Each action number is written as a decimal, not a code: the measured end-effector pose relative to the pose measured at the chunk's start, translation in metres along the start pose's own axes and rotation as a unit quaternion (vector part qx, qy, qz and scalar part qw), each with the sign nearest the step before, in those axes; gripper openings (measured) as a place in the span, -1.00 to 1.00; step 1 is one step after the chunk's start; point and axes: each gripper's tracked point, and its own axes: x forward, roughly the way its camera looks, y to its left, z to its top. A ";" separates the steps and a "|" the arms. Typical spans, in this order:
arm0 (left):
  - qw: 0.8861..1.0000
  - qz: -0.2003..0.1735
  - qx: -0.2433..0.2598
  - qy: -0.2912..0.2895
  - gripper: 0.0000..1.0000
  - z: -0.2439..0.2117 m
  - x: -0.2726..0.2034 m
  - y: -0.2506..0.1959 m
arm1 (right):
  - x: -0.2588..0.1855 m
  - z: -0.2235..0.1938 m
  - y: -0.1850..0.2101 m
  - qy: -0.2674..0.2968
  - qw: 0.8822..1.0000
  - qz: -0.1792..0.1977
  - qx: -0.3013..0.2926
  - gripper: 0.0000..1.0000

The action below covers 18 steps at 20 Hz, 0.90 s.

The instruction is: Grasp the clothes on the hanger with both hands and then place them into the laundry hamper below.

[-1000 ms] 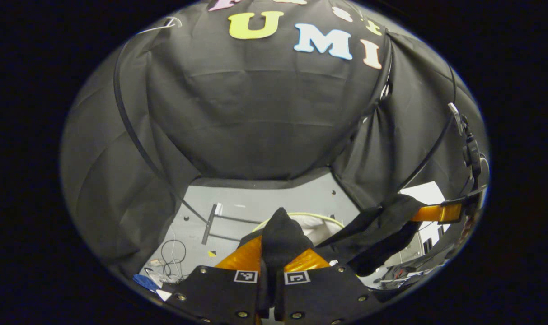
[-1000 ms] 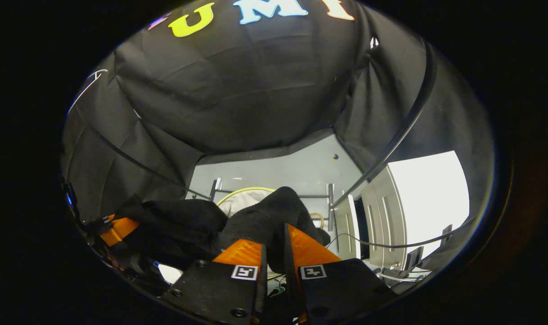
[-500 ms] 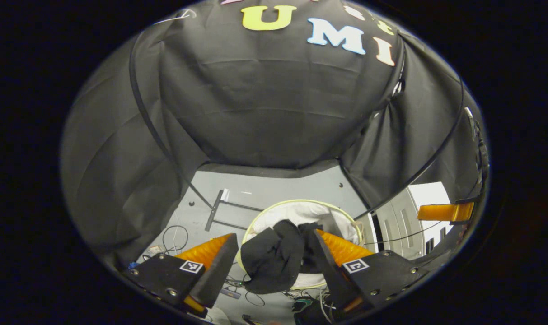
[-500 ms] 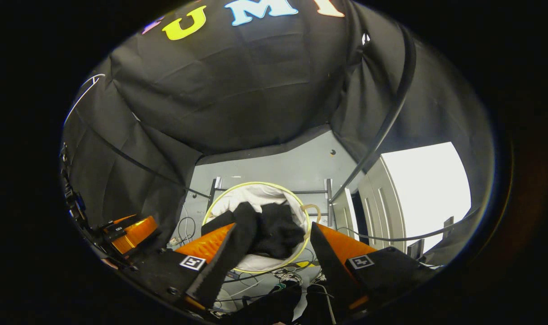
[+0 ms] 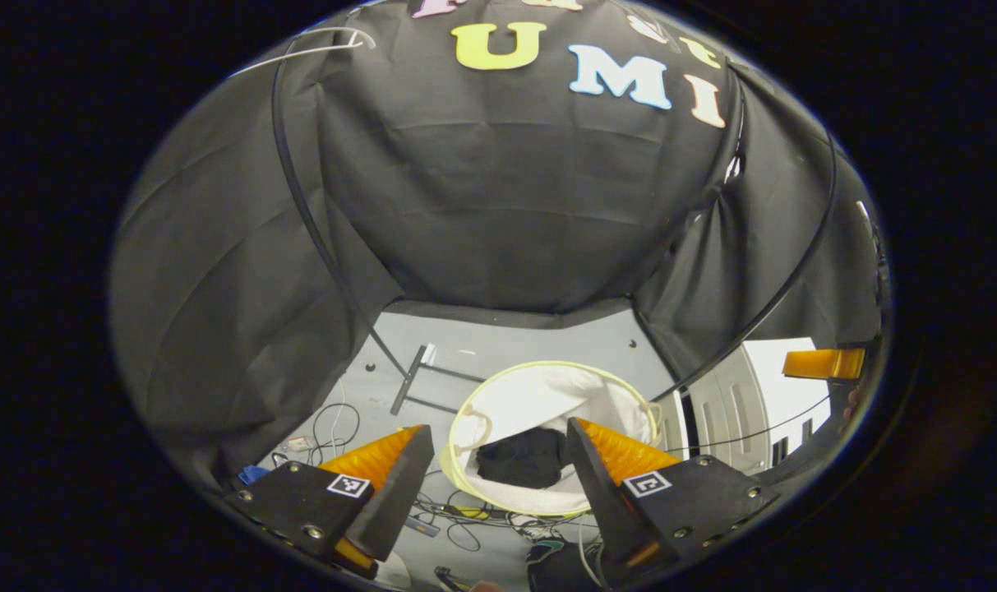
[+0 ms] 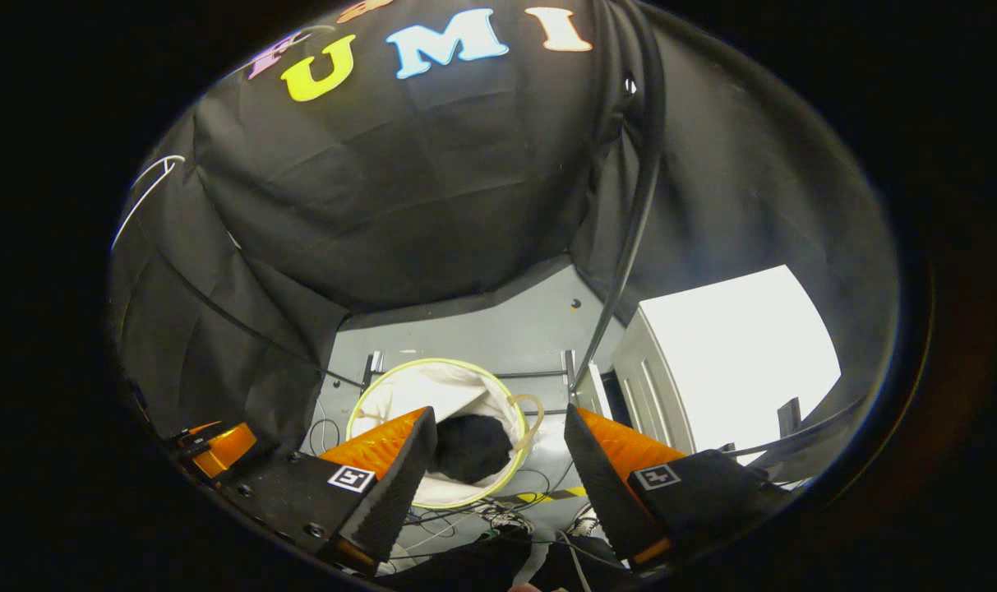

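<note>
The laundry hamper (image 5: 547, 386), a white bag with a pale yellow-green rim standing on the grey floor (image 5: 531, 341), lies below and ahead of both claws, and the dark clothes (image 5: 524, 457) sit bunched in its bottom, so the placing looks done. The left claw (image 5: 498, 473) hangs above the hamper with its jaws spread wide and nothing between them, and the right claw (image 6: 498, 464) is likewise wide apart and empty, the clothes (image 6: 469, 448) showing below its gap. By this look nothing is left but to draw both claws away.
</note>
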 end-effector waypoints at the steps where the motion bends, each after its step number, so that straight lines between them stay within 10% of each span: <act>1: 1.000 -0.002 0.000 -0.006 0.91 0.008 -0.010 -0.009 | -0.007 0.006 -0.007 -0.011 1.000 0.001 0.004 0.97; 8: 0.991 -0.016 0.019 -0.132 0.89 0.105 -0.102 -0.100 | -0.068 0.052 -0.078 -0.111 0.994 -0.007 0.012 0.96; 18: 0.938 -0.003 0.050 -0.343 0.89 0.207 -0.253 -0.188 | -0.164 0.115 -0.187 -0.286 0.955 -0.064 0.046 0.96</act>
